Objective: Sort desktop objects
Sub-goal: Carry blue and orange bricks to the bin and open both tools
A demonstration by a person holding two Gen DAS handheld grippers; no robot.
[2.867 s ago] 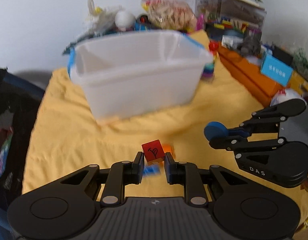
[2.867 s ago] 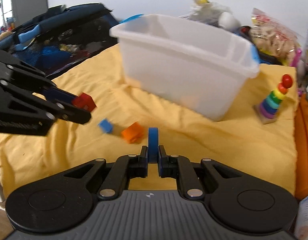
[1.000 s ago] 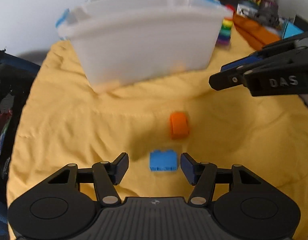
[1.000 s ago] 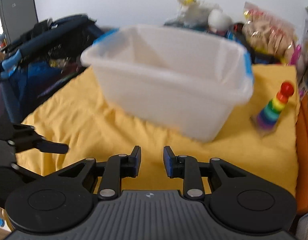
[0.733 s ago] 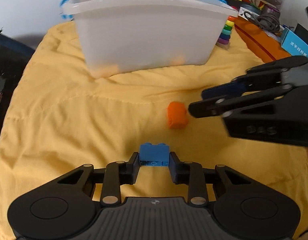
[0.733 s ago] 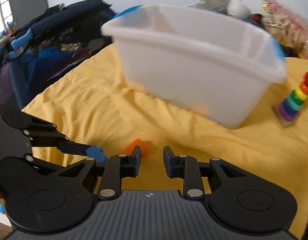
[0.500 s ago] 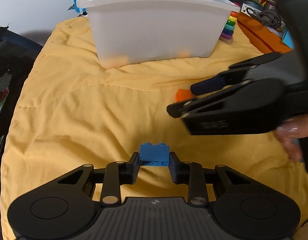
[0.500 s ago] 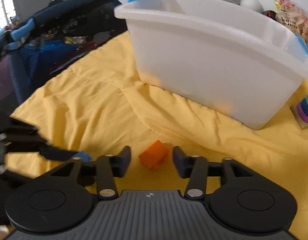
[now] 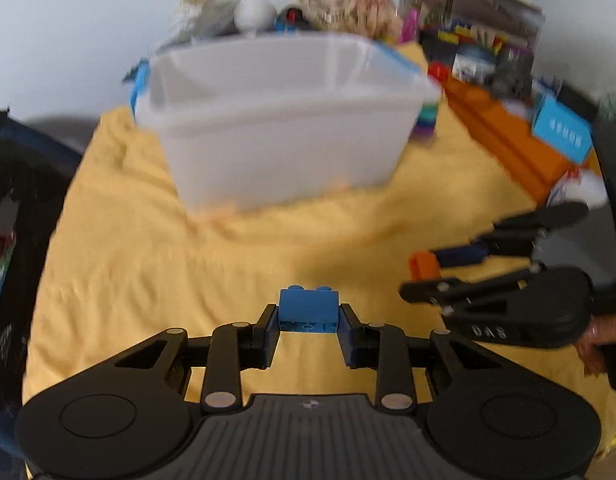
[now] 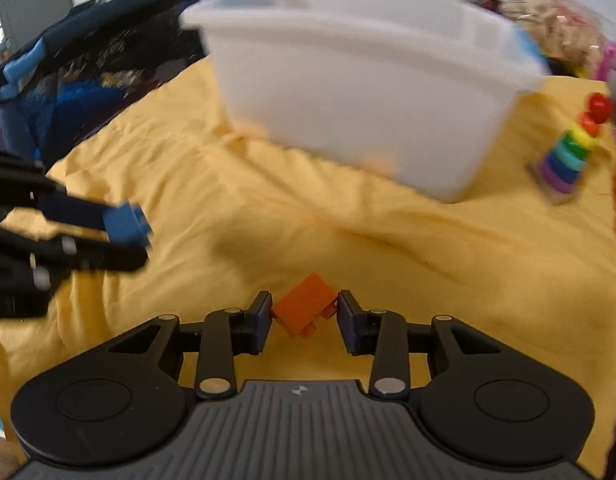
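- Between the fingers of the left gripper [image 9: 308,320] a blue brick [image 9: 309,309] was clamped, its two studs upward, held clear of the yellow cloth [image 9: 148,248].
- Seen from the right wrist, that same blue brick [image 10: 126,220] was carried at the far left of the frame.
- Around an orange brick [image 10: 306,306] the jaws of the right gripper [image 10: 304,316] were closing; the brick sat tilted between them on the cloth, and full pad contact could not be made out.
- From the left wrist, the orange brick [image 9: 424,266] was seen at the tips of the right gripper [image 9: 418,276], and part of a hand [image 9: 598,332] was visible behind it.
- Beyond both bricks, a white plastic bin [image 9: 276,120] stood on the cloth.
- Just beside the bin's right end, a rainbow ring stacker [image 10: 572,156] was standing upright.
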